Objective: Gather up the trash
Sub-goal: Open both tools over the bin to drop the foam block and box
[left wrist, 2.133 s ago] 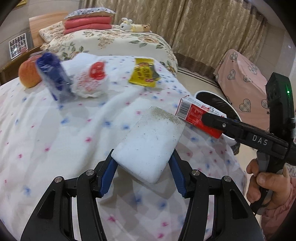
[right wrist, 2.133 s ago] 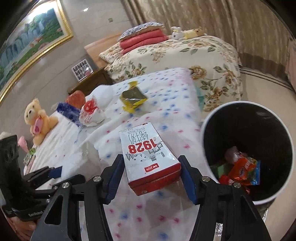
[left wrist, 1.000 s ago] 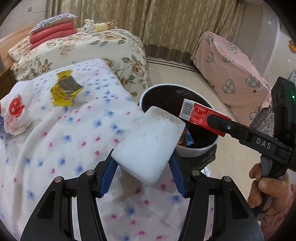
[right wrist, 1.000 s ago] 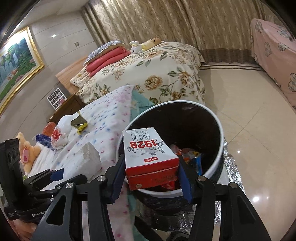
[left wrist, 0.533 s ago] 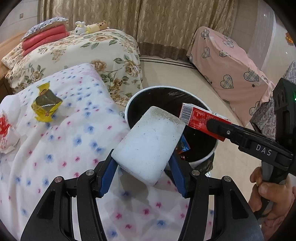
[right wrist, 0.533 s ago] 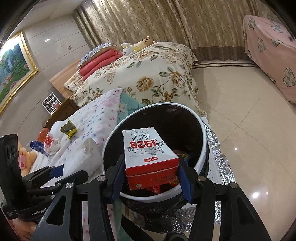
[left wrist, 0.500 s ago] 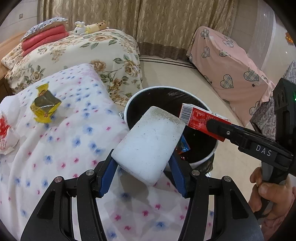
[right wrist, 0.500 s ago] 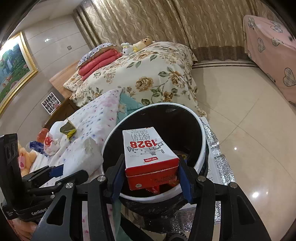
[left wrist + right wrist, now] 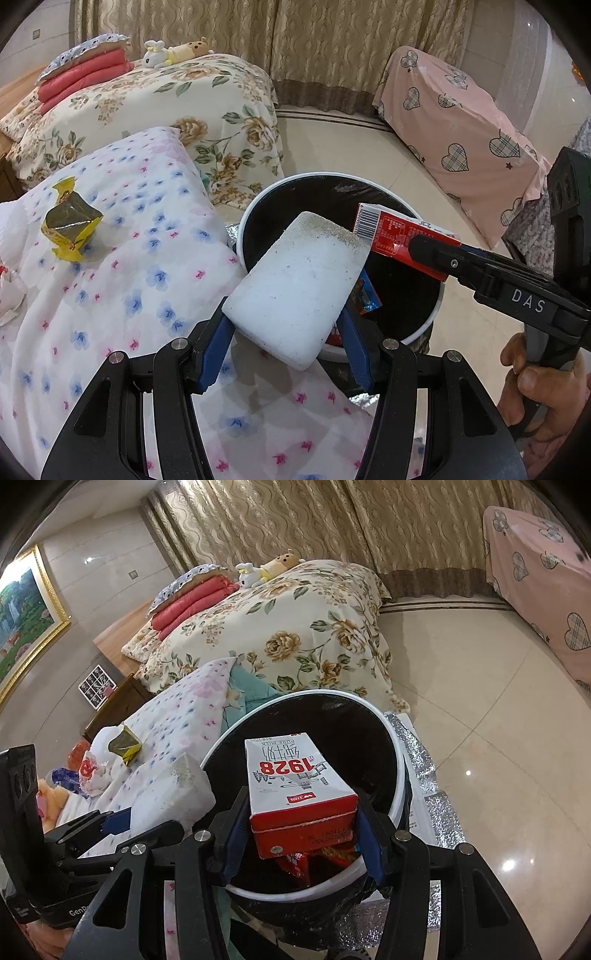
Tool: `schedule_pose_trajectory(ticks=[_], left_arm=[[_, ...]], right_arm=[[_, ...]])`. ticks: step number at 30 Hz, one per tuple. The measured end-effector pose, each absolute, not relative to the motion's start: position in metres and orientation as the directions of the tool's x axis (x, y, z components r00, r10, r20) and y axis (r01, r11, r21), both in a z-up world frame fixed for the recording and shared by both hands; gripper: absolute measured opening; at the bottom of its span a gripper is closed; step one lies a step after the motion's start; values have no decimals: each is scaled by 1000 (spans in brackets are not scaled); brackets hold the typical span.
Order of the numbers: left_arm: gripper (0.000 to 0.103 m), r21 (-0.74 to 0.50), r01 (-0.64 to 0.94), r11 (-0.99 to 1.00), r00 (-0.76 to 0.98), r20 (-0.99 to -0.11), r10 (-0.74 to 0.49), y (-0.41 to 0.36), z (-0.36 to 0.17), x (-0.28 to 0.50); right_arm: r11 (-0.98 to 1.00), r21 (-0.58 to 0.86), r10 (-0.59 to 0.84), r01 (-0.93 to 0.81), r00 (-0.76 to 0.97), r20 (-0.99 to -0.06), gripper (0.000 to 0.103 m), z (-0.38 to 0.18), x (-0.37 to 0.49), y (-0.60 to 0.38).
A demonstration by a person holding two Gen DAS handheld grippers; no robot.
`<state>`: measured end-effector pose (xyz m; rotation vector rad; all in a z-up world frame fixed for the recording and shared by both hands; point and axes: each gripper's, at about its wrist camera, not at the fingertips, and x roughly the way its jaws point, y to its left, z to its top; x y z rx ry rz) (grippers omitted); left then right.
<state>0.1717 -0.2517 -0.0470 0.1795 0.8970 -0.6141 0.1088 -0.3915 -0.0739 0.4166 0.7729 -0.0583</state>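
Trash rides in both tools at the round white-rimmed bin with its black liner (image 9: 397,760). The right tool (image 9: 301,834) is clenched on a red-and-white milk carton (image 9: 295,782), long axis pointing away from the hand, hanging directly over the bin's mouth, so letting go should drop it straight in. The left tool (image 9: 288,328) grasps a white foam block with a gritty far edge (image 9: 299,284); only its far end reaches past the near-left rim, the rest lying over the flower-dotted white blanket (image 9: 122,280). That block likely needs carrying farther right. A crumpled yellow wrapper (image 9: 70,225) lies on the blanket, far left.
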Motion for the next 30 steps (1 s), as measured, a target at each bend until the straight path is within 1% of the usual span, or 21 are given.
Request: schedule_pose_trajectory(ticks=[16,20,23,26,28,30], left_arm=[[57,-93,572,815,464,-783,-415,-263,-49,182],[59,-94,565,820,463,-786,-409,-264,-50,185],[61,-104,562,821,460,-786,-414,-264,-48,187],[64,-115,554,825,460,-784,-418,-260,-48,186],[66,-122,547,828,461,-782,-420,-255,-48,186],[72,-126,536,835,467,-780,-417,-250,-47,183]], right_arm=[[917,336,94,215,702,-706,53,-77,127,-397],[914,339,94,221,699,-708,54,-77,130,-398],[904,358,100,234,699,-708,56,-77,131,-402],[896,370,99,246,701,-707,57,-76,131,-404],[895,373,98,246,706,-701,65,-74,128,-403],[895,374,96,242,715,-693,68,-71,126,-400]])
